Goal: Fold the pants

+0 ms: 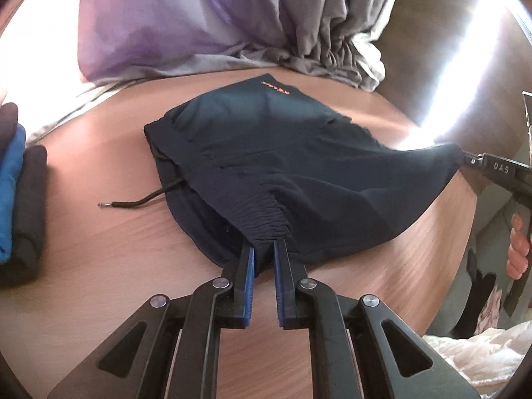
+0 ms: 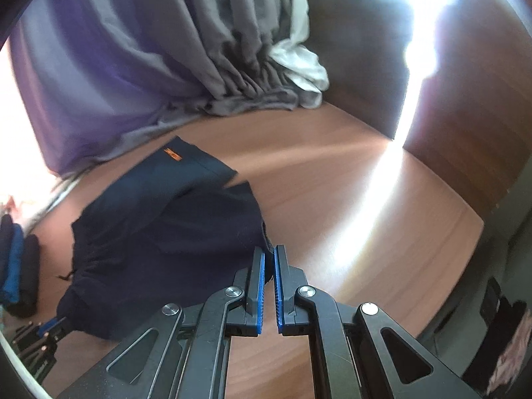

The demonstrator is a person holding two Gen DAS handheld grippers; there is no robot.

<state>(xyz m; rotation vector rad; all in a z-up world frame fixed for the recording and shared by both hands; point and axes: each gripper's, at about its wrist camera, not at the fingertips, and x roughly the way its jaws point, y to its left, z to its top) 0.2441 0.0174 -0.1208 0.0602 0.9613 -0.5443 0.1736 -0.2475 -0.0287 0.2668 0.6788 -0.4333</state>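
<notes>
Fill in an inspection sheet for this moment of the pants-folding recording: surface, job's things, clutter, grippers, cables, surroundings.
Surface: wooden table, bright glare on its right part.
Job's things: dark navy pants, bunched, with an orange logo; drawstring trails onto the table.
Clutter: folded clothes, blue and dark, at the left edge.
Grippers: left gripper shut on the elastic waistband; right gripper shut on the pants' other edge, lifting it.
Cables: nothing seen.
Surroundings: grey curtain and purple cloth behind the table.
</notes>
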